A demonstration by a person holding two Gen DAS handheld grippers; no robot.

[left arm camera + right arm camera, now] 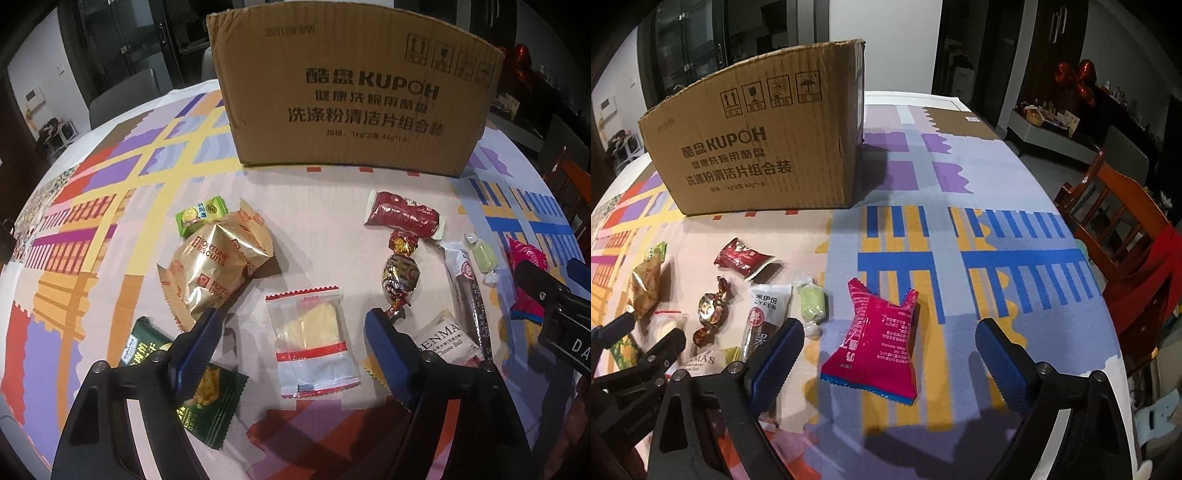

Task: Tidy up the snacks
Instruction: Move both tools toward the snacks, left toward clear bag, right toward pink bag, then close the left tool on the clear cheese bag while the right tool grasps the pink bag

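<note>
The left gripper (295, 343) hangs low over the table with its blue-padded fingers spread wide, gripping nothing; a clear packet with a yellow biscuit (312, 341) lies flat between them. The right gripper (888, 354) is likewise spread and empty, with a pink foil snack packet (875, 343) lying between its fingers on the cloth.

More snacks lie scattered on the table: a gold Fortune Biscuits bag (214, 269) near the left finger, a small green packet (199, 219) behind it, a dark green packet (201, 391) under that finger, a dark red packet (404, 218), a foil-wrapped candy (400, 277), a pale green sweet (812, 302) and a white Cheese Ball packet (447, 339).

A brown KUPOH cardboard box (354, 92) stands upright at the far side of the patchwork-print tablecloth (997, 258). A wooden chair (1115, 218) stands by the table's right edge, in a dim room
</note>
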